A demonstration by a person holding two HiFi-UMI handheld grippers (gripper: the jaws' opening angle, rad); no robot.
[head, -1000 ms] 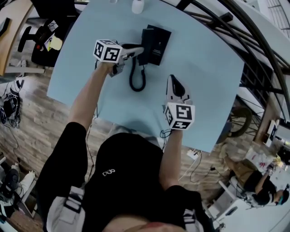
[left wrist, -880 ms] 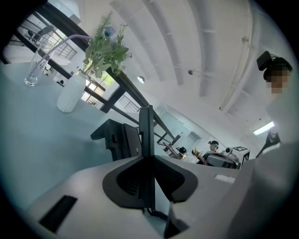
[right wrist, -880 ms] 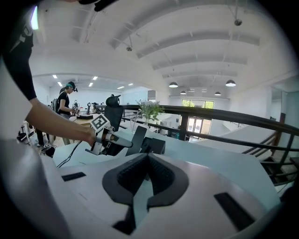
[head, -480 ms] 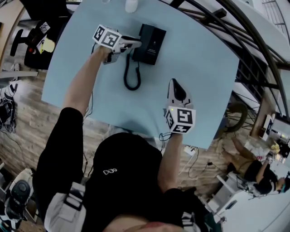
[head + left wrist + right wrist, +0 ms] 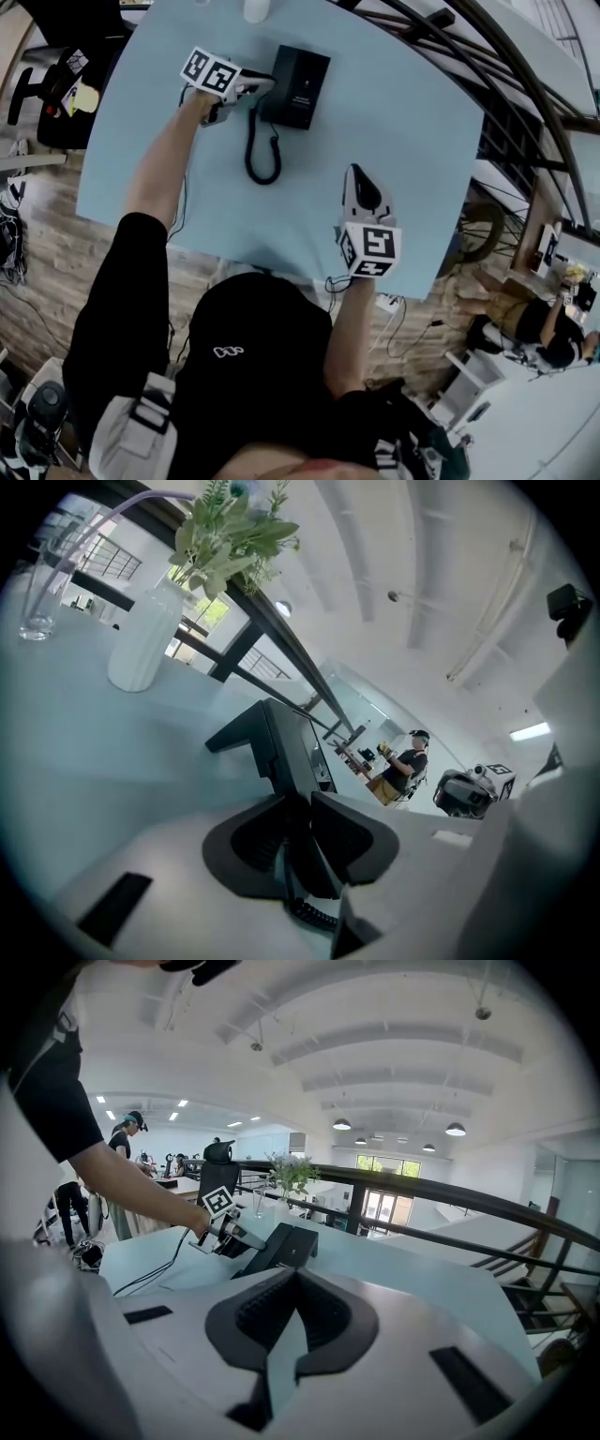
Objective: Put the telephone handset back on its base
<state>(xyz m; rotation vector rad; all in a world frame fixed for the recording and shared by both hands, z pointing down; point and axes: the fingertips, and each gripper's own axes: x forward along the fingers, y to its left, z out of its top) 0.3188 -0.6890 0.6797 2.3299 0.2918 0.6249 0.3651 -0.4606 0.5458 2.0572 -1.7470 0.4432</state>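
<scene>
While the left gripper [image 5: 265, 85] sits at the left edge of the phone base [image 5: 305, 80], its jaws are opening. The left gripper view shows the dark end of the handset [image 5: 309, 855] between the pads w/ a sliver of light on one side, so I judge the pads aren't pressing on it. Handset looks laid along the base's left side, approx. in its cradle, though no view shows whether it's fully seated. Coiled cord [image 5: 255, 155] loops on the table [image 5: 412, 141] toward the person, just beside the left gripper. Right gripper [image 5: 354, 173] hovers well apart, nearer the person, jaws closed together on nothing.

Risks:
- If the handset isn't square in the cradle, letting go could let it slide or tip off the left edge.
- Pulling back w/ a pad catching the handset's side could drag it off.
- Cord tension may tug the handset's end, & a jaw could snag a coil on the way out.
- A nudge could also shift the base, since nothing braces it.
</scene>
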